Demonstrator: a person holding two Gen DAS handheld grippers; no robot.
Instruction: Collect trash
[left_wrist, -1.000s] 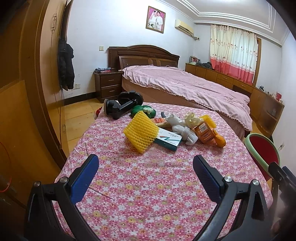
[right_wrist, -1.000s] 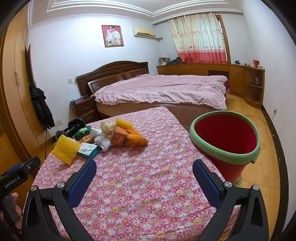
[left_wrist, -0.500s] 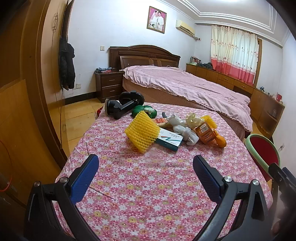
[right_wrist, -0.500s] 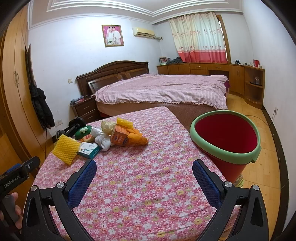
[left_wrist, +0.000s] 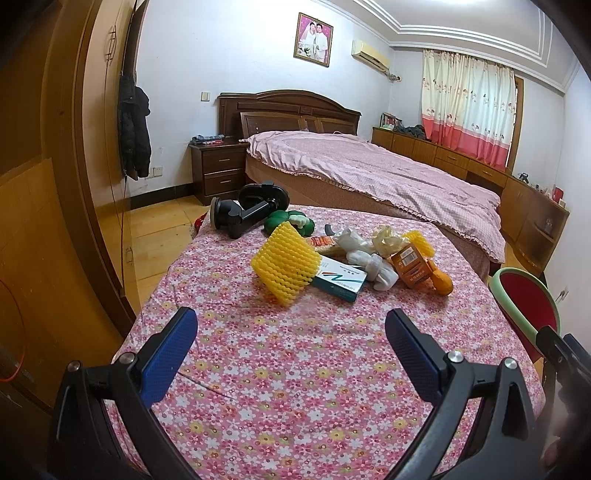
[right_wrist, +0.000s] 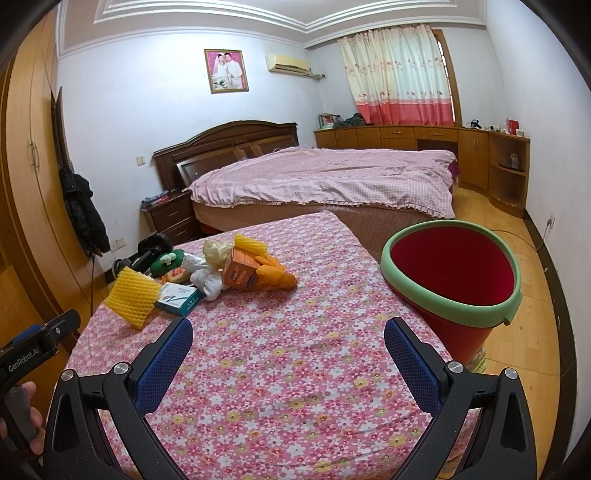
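A pile of trash lies on the flowered table (left_wrist: 295, 369): a yellow foam net (left_wrist: 285, 264), a white and teal box (left_wrist: 340, 282), crumpled white tissue (left_wrist: 365, 254), an orange carton (left_wrist: 412, 267) and an orange peel (left_wrist: 441, 282). The same pile shows in the right wrist view, with the foam net (right_wrist: 131, 297) and orange carton (right_wrist: 240, 273). A red bucket with a green rim (right_wrist: 452, 275) stands right of the table. My left gripper (left_wrist: 290, 334) is open and empty, short of the pile. My right gripper (right_wrist: 288, 341) is open and empty over the table.
A black suction mount (left_wrist: 245, 212) and a green toy (left_wrist: 291, 221) lie at the table's far end. A bed (left_wrist: 369, 173) stands behind the table. A wooden wardrobe (left_wrist: 55, 184) is on the left. The bucket's rim (left_wrist: 498, 291) shows at the right.
Both grippers have edged slightly forward toward the pile. Both stay open and nothing on the table has moved.
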